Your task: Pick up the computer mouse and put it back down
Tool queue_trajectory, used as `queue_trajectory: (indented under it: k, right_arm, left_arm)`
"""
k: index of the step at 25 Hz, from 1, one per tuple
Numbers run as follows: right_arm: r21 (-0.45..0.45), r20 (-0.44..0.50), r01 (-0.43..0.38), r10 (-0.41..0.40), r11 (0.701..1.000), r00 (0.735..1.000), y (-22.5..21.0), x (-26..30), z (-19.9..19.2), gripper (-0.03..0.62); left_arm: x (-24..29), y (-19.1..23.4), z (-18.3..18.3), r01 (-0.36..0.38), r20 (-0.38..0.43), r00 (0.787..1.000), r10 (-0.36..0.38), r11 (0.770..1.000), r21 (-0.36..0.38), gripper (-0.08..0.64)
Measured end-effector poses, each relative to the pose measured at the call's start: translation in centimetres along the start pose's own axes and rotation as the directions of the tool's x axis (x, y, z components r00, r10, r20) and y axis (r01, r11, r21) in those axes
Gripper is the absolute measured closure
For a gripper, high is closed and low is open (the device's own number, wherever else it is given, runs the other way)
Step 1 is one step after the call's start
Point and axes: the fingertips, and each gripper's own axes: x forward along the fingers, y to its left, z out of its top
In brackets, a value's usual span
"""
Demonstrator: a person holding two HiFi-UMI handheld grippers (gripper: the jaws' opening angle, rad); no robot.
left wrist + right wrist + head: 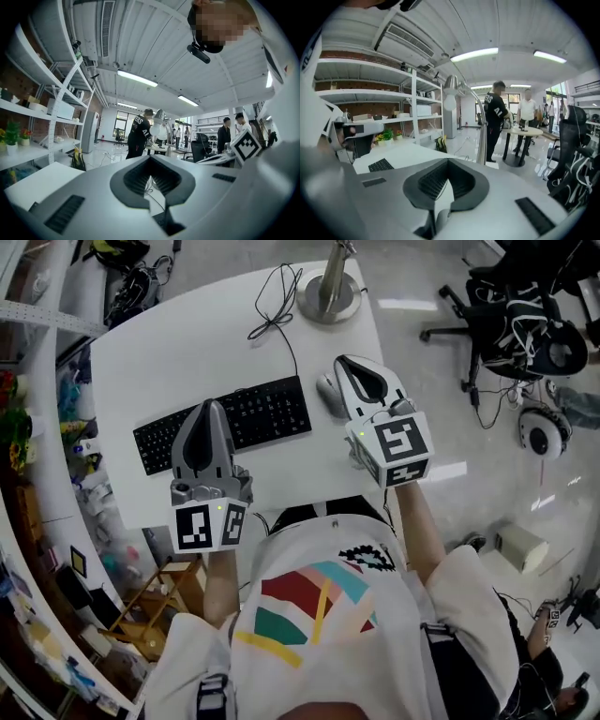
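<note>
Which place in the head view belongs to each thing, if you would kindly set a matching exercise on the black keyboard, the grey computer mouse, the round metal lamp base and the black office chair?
Things:
1. black keyboard
2. grey computer mouse
3. round metal lamp base
4. black office chair

Places:
A. on the floor, off the white table
B. near the table's far edge
C. on the table, right beside the right gripper
D. partly covered by the left gripper

Pairs: 1-D, 2-C, 3-B, 4-A.
</note>
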Motion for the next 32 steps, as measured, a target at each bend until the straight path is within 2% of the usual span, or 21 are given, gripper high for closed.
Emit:
queue_trajectory:
  k: [5,11,15,22,32]
  right_arm:
    - [-0.046,0.186,0.004,0.005,0.999,0.983,1.0,-4.9,7.5,0.580]
    - [-0.157,0.286,0.029,0.017,0.987,0.958,2.8,-8.6,12.3,0.580]
    - [-0.142,0.326,0.037,0.011,0.989,0.945,3.3,-9.7,13.3,0.580]
    - [-0.137,0.336,0.029,0.019,0.990,0.942,3.8,-10.1,13.0,0.580]
    - [-0.117,0.302,0.010,0.026,0.993,0.953,4.2,-9.4,11.5,0.580]
  left_arm:
    - [-1.9,-0.7,4.2,-0.026,0.098,0.995,0.025,1.000,0.006,0.517]
    - [-3.3,-2.5,8.6,-0.027,0.195,0.981,0.022,0.999,0.024,0.517]
    - [-3.7,-3.0,10.0,-0.028,0.226,0.974,0.020,0.999,0.032,0.517]
    - [-4.2,-3.4,9.9,-0.027,0.224,0.974,0.019,0.999,0.029,0.516]
    - [-5.1,-2.4,8.4,-0.061,0.172,0.984,0.053,0.997,0.043,0.517]
